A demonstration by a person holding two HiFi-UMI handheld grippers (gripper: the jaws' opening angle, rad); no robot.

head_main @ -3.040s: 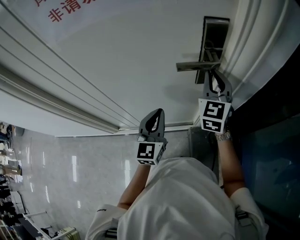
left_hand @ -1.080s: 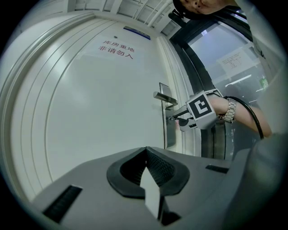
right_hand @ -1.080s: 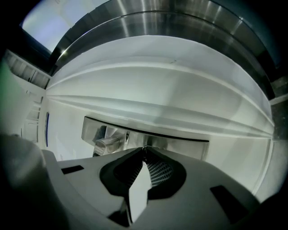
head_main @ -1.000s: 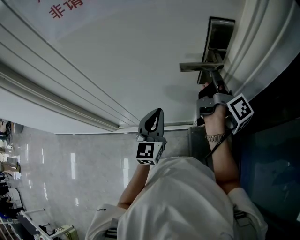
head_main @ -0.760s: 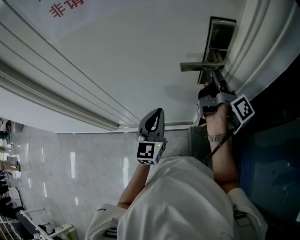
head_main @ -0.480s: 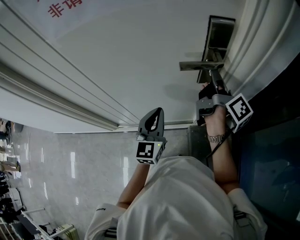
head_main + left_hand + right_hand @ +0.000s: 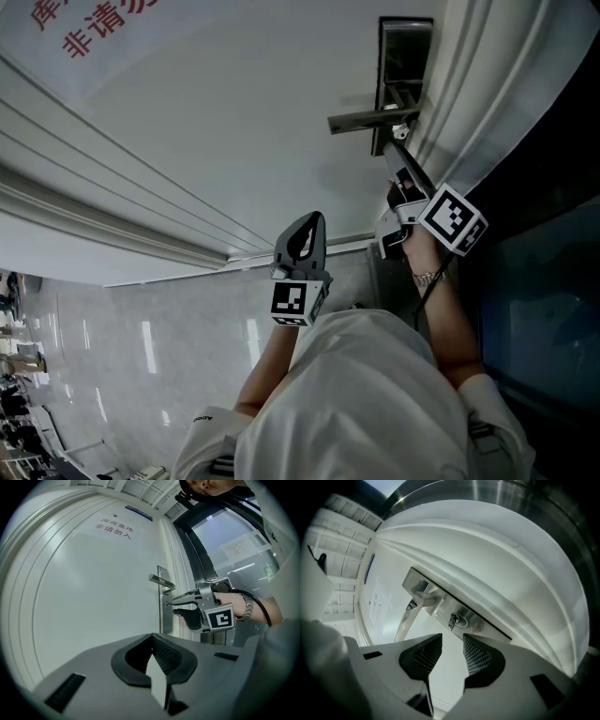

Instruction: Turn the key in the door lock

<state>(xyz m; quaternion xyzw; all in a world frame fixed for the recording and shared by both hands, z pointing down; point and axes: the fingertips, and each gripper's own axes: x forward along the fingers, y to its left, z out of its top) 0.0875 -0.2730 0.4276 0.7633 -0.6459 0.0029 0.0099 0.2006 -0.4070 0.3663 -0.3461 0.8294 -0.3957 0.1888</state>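
Head view peers steeply down at the lock plate (image 7: 405,56), left gripper view faces it from farther back, right gripper view looks up at it from close by.

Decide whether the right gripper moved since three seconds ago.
Yes. The right gripper rolled, its marker cube swinging right of the lock plate; its jaws have just been opening, nothing between them.
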